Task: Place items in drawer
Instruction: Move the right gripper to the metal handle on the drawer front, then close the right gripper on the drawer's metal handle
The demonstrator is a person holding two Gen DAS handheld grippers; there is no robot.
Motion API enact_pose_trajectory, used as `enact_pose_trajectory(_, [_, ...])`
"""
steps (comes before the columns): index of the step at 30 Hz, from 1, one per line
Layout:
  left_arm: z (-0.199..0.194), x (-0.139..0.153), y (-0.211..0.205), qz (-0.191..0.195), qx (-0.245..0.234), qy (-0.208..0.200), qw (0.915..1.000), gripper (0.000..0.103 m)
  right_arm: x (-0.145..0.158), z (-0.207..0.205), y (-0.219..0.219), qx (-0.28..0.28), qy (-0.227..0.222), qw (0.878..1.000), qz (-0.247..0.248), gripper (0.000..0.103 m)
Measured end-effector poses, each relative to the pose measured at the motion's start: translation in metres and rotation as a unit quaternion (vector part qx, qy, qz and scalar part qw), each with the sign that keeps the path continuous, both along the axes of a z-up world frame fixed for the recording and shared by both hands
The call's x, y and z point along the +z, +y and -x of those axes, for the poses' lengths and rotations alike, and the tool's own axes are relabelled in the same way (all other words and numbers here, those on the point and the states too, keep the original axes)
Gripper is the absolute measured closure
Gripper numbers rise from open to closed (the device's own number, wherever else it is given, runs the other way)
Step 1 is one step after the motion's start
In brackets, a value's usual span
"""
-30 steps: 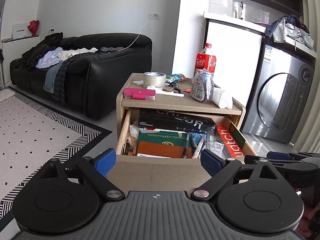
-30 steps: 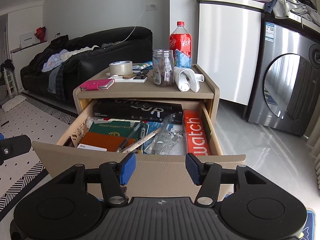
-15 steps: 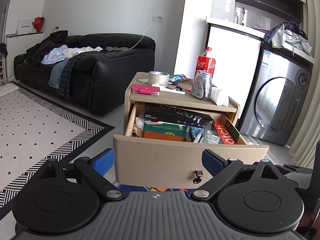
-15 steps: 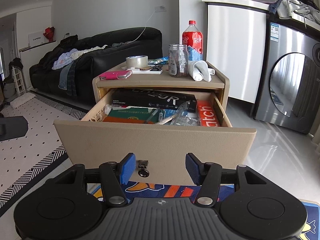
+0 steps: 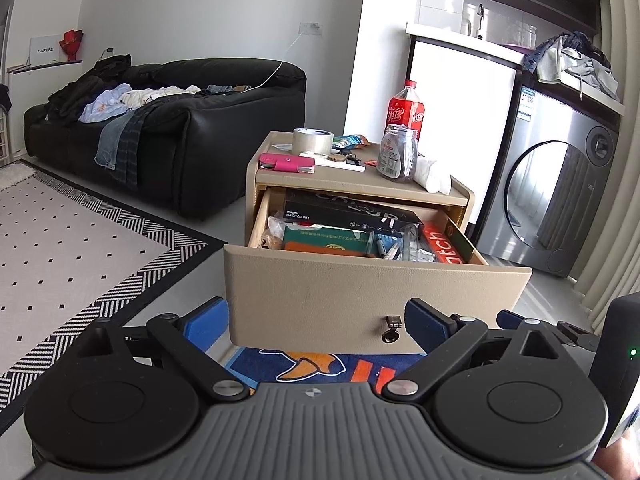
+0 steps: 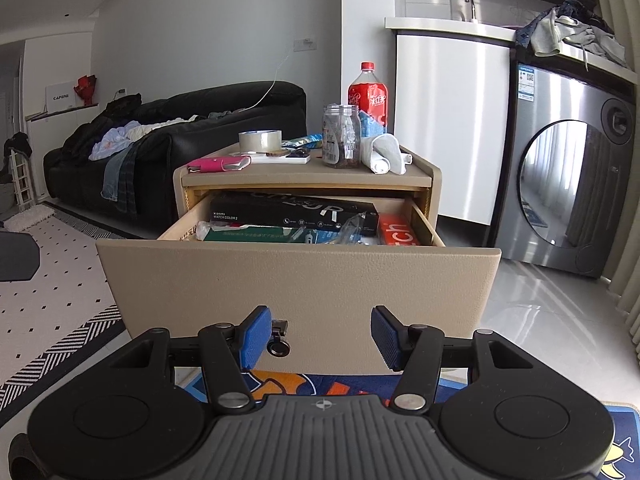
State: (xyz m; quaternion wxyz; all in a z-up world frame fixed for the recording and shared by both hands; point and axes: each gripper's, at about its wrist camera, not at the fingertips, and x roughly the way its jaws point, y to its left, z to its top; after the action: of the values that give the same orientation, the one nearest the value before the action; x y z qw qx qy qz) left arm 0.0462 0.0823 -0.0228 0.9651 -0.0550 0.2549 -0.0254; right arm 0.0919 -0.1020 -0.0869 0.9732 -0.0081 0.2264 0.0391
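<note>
Facing a beige cabinet (image 6: 304, 178), both grippers are hanging in front of its pulled-out drawer (image 6: 298, 280), jaws spread wide and holding nothing. The left gripper (image 5: 316, 320) is sitting off the drawer front's left end, the right gripper (image 6: 320, 338) level with a small key (image 6: 279, 344) near the front's lower edge.

What could go wrong, as a judgement: the drawer is already looking crowded, so anything added may be riding high and catching the cabinet's top edge when the drawer is being shut. A tall item such as the jar (image 6: 341, 136) or the soda bottle (image 6: 368, 98) could be tipping when gripped, since both are standing close together toward the top's back right corner.

The items waiting are lying on the cabinet top: a pink wallet (image 6: 218, 164) at the front left edge, a tape roll (image 6: 260, 140) behind it, and a rolled white cloth (image 6: 384, 154) at the right edge. Inside the drawer, a long black box (image 6: 292, 212) is lying along the back, an orange box (image 6: 398, 234) against the right wall.
</note>
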Motion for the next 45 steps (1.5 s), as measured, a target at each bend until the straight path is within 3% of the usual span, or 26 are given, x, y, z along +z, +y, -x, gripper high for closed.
enact_pose_trajectory(9, [0.007,-0.01,0.002,-0.001,0.007,0.007,1.0,0.005,-0.023,-0.003,0.021,0.022,-0.024,0.999,0.012,0.044])
enact_pose_trajectory(24, [0.012,-0.018,0.0,-0.009,0.024,0.022,0.9994,0.005,-0.054,-0.041,0.038,0.016,-0.002,1.0,0.021,0.045])
enact_pose_trajectory(29, [0.011,-0.017,-0.003,-0.012,0.025,0.021,0.9994,0.005,-0.057,-0.052,0.037,0.009,0.001,1.0,0.009,0.05])
enact_pose_trajectory(34, [0.011,-0.019,-0.006,-0.024,0.021,0.025,0.9992,0.005,-0.061,-0.063,0.038,-0.013,0.006,1.0,0.004,0.063])
enact_pose_trajectory(45, [0.006,-0.021,0.001,-0.037,0.023,0.036,0.9984,0.005,-0.07,-0.071,0.042,-0.004,0.014,1.0,0.004,0.073])
